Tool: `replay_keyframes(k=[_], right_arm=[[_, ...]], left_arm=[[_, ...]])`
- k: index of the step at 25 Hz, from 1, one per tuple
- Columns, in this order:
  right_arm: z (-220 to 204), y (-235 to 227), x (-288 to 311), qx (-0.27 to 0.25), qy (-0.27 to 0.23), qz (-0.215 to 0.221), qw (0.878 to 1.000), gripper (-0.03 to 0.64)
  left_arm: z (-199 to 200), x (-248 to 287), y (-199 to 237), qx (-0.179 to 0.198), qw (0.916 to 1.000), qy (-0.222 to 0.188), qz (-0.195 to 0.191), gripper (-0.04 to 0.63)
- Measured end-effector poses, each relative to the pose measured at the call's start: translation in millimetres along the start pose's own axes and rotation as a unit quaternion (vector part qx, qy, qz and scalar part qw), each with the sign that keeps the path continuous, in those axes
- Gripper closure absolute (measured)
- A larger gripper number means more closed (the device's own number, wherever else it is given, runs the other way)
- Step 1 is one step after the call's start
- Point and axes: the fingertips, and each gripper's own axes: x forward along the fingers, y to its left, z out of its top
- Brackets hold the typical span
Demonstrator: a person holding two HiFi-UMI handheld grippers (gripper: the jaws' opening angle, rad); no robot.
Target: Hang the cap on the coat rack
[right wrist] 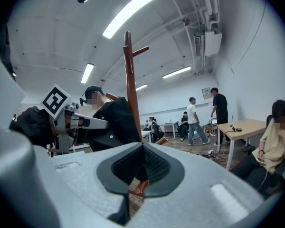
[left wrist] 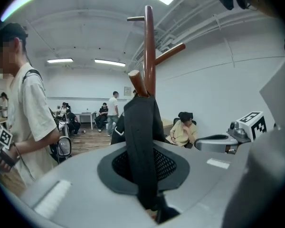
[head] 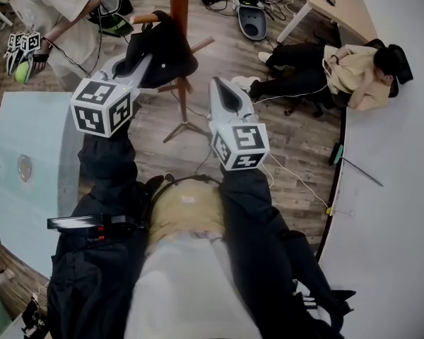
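Clamped in my left gripper [head: 143,61], the cap [head: 166,48] lay draped on a peg [left wrist: 137,82] of the rack [head: 178,6]. My right gripper [head: 222,83] was closed on nothing, near the rack's pole.

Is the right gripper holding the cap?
No, the right gripper is shut on nothing; the left gripper pinches the black cap.

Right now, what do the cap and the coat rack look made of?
Cap: probably black woven fabric, matte; it hangs in a limp fold. Coat rack: looks like wood with a glossy reddish-brown finish; there is sheen along the pole and a paler cut end on one peg.
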Motion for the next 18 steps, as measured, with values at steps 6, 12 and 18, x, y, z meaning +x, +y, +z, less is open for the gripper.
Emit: replay_keyframes(k=[6, 12, 18], right_arm=[[1, 5, 6, -0.002, 0.001, 0.015, 1.000, 0.621], [7, 5, 13, -0.006, -0.004, 0.029, 1.000, 0.621], [14, 18, 11, -0.013, -0.015, 0.040, 0.999, 0.621]], left_arm=[[2, -25, 1, -0.016, 0.9982, -0.044, 0.038, 0.366], [6, -55, 5, -0.032, 0.9921, -0.091, 0.081, 0.316], [6, -74, -1, -0.051, 0.9851, -0.129, 0.102, 0.585]])
